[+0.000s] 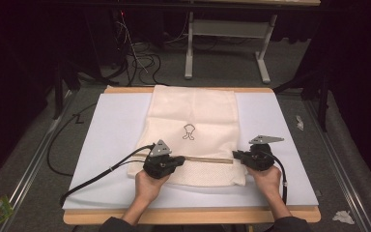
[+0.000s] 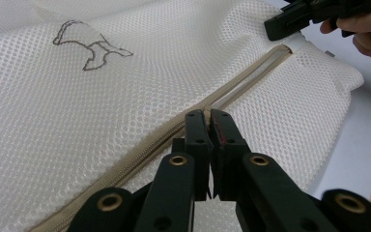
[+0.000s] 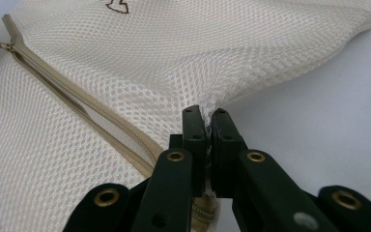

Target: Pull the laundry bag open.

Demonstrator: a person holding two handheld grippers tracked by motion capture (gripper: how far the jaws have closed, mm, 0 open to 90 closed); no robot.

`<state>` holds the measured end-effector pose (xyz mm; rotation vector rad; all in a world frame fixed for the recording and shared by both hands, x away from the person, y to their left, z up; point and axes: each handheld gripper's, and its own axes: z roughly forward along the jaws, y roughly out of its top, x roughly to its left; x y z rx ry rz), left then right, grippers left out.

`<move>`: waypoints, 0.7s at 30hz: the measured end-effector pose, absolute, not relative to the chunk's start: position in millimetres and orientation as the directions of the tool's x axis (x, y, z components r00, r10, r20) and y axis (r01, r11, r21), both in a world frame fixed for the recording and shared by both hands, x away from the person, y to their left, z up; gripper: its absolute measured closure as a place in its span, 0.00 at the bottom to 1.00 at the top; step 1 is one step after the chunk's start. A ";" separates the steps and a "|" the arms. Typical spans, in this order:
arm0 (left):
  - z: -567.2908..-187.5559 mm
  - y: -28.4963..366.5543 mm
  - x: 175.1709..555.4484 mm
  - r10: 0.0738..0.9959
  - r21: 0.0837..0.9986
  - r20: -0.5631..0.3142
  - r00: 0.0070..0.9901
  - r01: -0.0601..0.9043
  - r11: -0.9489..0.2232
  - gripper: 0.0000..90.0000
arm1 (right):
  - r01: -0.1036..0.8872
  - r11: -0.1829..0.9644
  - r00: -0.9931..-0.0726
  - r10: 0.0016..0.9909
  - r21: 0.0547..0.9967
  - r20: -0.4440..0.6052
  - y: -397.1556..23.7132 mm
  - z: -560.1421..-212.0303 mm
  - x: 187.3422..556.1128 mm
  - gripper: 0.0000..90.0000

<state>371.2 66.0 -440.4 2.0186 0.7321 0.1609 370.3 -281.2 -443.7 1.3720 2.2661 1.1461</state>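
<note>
A cream mesh bag with a small dark outline motif lies flat on a white board. A tan zipper runs across its near part. My left gripper is shut on the zipper's pull; in the left gripper view its jaws pinch right on the zipper line. My right gripper is shut on the bag's right edge by the zipper's end, with mesh pinched between the jaws. Between the slider and the right gripper the zipper lies parted.
The board rests on a wooden table whose edge runs along the front. A black cable trails left from the left gripper. On the floor beyond stand white desk legs and loose wires; crumpled paper lies at the lower right.
</note>
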 end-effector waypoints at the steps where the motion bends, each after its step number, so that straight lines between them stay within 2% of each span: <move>1: -440.5 66.1 371.0 0.557 0.822 -0.175 0.812 0.432 -0.371 0.97 | 0.634 0.246 -0.523 0.835 0.733 0.172 -281.1 -443.6 370.4 0.98; 21: -438.4 76.2 371.1 0.573 0.827 -0.176 0.801 0.436 -0.354 0.97 | 0.631 0.245 -0.522 0.837 0.736 0.168 -281.6 -442.8 372.0 0.98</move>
